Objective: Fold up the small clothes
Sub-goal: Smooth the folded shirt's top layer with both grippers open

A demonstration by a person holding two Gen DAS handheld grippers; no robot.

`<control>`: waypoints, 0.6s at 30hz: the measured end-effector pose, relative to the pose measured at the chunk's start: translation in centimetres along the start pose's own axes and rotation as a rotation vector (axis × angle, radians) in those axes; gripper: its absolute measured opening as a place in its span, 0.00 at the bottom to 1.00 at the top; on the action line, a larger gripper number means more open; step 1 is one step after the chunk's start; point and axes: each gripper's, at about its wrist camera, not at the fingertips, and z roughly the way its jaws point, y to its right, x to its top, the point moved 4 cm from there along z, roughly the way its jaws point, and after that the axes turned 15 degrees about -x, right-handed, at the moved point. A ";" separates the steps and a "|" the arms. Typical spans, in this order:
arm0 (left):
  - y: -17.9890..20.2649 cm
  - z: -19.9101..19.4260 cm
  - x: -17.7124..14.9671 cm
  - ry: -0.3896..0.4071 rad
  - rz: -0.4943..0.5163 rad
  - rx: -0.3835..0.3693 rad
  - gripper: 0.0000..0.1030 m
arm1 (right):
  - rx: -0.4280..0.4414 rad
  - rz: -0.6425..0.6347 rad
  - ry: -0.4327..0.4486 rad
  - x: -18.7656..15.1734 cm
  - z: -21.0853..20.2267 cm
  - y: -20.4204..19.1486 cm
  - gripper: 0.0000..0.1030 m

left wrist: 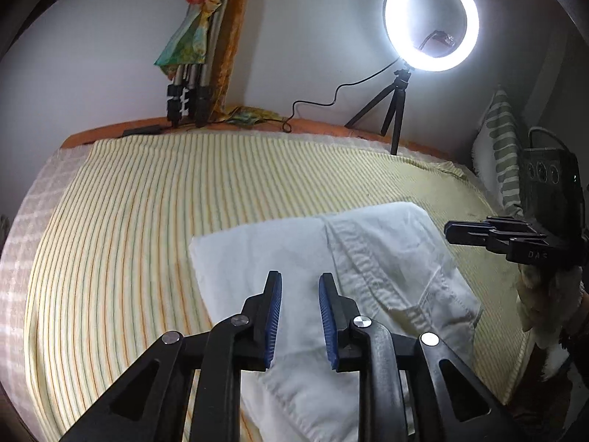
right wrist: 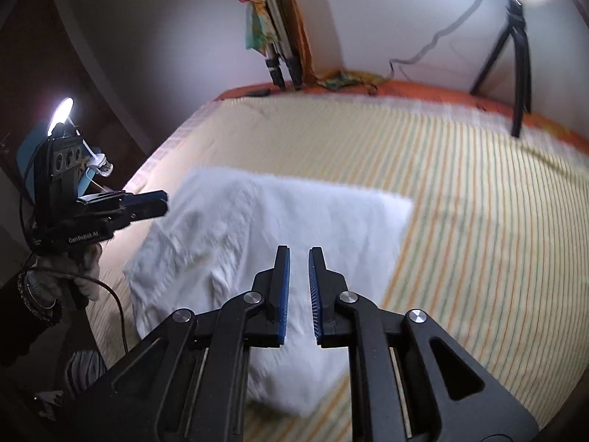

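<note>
- The left tongs [left wrist: 300, 281] point forward and down over the white garment [left wrist: 360, 258], which lies folded on the striped bedsheet [left wrist: 147, 202] of the bed.
- Their blue-padded fingers [left wrist: 274, 316] stand a little apart, with nothing between them; only cloth shows below the gap.
- The right tongs [right wrist: 299, 254] also tilt downward above the same white garment [right wrist: 257, 221], which here looks like a rough rectangle with creases on its left part.
- Their pads [right wrist: 284, 287] are close together with a narrow slit between them, clamped on nothing.
- In the left wrist view the right tongs [left wrist: 451, 232] appear at the right edge, held roughly level beside the garment, fingers together, with a hand [left wrist: 541, 305] in a pale sleeve below them.
- In the right wrist view the left tongs [right wrist: 162, 204] reach in from the left edge, just beside the garment's left border.
- A lit ring light [left wrist: 430, 20] on a small tripod [left wrist: 394, 110] stands at the far edge of the bed.
</note>
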 end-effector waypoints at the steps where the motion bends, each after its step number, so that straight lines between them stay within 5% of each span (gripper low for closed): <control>1: 0.3 0.8 0.6 -0.010 0.016 0.004 0.19 | 0.005 -0.018 -0.002 0.9 0.5 -0.7 0.11; 8: -1.9 5.2 3.4 -0.075 0.033 0.030 0.19 | 0.015 -0.085 -0.067 4.1 5.3 -4.1 0.13; 18: -4.3 7.7 2.5 -0.082 0.026 0.015 0.22 | -0.037 -0.167 -0.135 2.4 10.2 -4.7 0.10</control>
